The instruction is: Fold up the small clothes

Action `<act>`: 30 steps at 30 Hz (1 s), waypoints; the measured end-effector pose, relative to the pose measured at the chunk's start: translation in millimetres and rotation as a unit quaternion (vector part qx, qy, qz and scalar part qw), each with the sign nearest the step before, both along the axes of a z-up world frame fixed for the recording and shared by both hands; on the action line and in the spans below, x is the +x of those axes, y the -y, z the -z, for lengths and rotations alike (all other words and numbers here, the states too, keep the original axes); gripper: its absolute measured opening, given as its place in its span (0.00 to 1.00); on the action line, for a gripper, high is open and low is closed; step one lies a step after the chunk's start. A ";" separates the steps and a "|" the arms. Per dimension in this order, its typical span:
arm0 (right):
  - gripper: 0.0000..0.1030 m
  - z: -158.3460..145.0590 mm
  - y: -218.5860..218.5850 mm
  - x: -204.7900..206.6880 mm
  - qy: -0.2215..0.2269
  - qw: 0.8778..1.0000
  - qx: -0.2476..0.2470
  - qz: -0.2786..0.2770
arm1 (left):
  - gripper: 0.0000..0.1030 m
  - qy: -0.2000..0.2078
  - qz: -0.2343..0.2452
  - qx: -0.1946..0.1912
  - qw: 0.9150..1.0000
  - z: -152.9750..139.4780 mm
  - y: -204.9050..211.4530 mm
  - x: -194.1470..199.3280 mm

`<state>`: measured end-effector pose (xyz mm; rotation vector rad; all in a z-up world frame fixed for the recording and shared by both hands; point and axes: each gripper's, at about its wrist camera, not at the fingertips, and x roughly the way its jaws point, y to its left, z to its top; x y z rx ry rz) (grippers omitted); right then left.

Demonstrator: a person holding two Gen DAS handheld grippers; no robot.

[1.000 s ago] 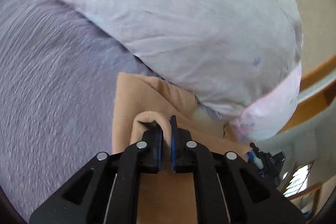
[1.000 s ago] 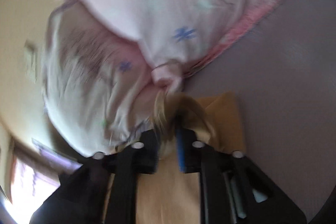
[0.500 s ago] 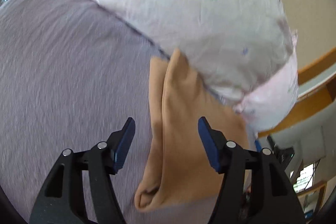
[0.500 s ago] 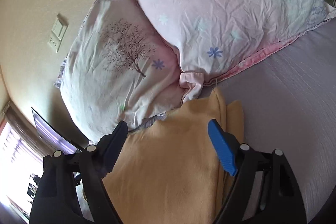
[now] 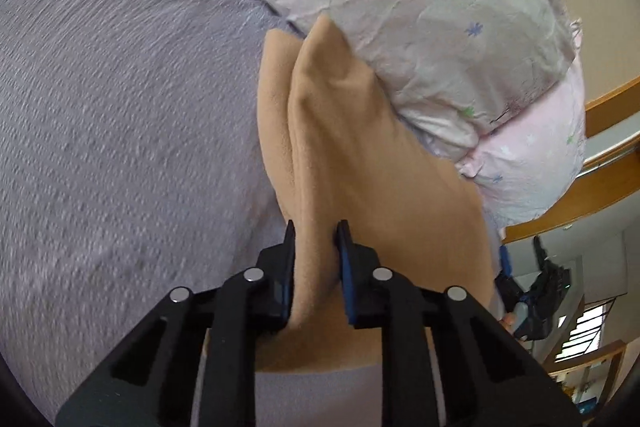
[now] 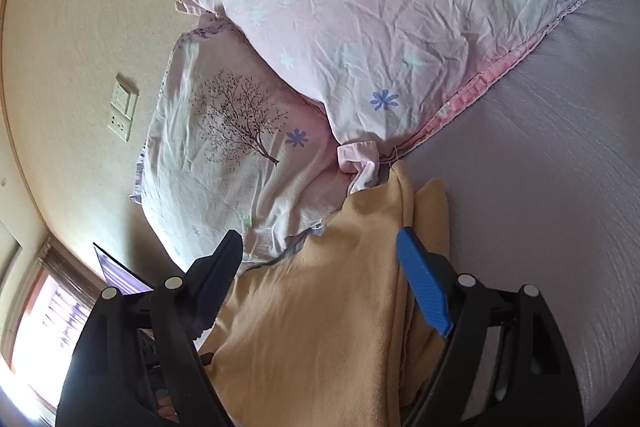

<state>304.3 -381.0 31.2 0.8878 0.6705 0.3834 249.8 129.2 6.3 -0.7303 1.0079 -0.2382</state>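
Note:
A tan fleece garment (image 5: 344, 147) lies folded on the lilac bedsheet (image 5: 120, 107), its far corner against the pillows. My left gripper (image 5: 314, 231) is shut on a raised fold of the garment's near edge. In the right wrist view the same garment (image 6: 320, 307) lies under my right gripper (image 6: 320, 247), which is open and empty just above it, jaws spread wide on either side of the cloth.
Two white and pink floral pillows (image 6: 380, 27) lean at the head of the bed, one also in the left wrist view (image 5: 420, 7). A cream wall with a switch plate (image 6: 122, 113) is behind them. A wooden bed frame (image 5: 600, 195) runs at the right.
Both grippers let go of the garment half a second ago. Since then my left gripper has closed again on a fold of its near edge; my right gripper stays open.

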 end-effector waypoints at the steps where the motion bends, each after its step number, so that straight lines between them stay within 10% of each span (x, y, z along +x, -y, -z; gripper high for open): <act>1: 0.79 -2.7 1.7 -0.9 0.004 1.000 0.002 0.001 | 0.17 0.014 0.000 -0.005 1.000 -11.0 2.4 -0.6; 9: 0.79 -28.7 20.9 -14.2 0.043 0.997 -0.043 0.040 | 0.16 0.153 0.144 -0.010 0.977 -115.5 137.3 11.4; 15: 0.80 -17.5 39.5 -9.5 0.001 0.997 -0.064 0.050 | 0.13 0.115 0.334 -0.027 0.935 -79.0 304.0 22.8; 18: 0.80 -5.2 41.5 -1.5 -0.038 0.997 -0.057 0.026 | 0.13 0.131 0.371 -0.057 0.917 -76.6 316.2 5.9; 25: 0.79 10.3 13.0 10.8 -0.081 0.992 -0.083 -0.044 | 0.44 0.126 0.204 0.041 0.970 -66.9 197.7 3.2; 30: 0.65 -4.3 -16.6 5.2 -0.029 0.986 -0.139 -0.087 | 0.47 0.075 0.170 0.026 0.982 -35.1 153.5 5.9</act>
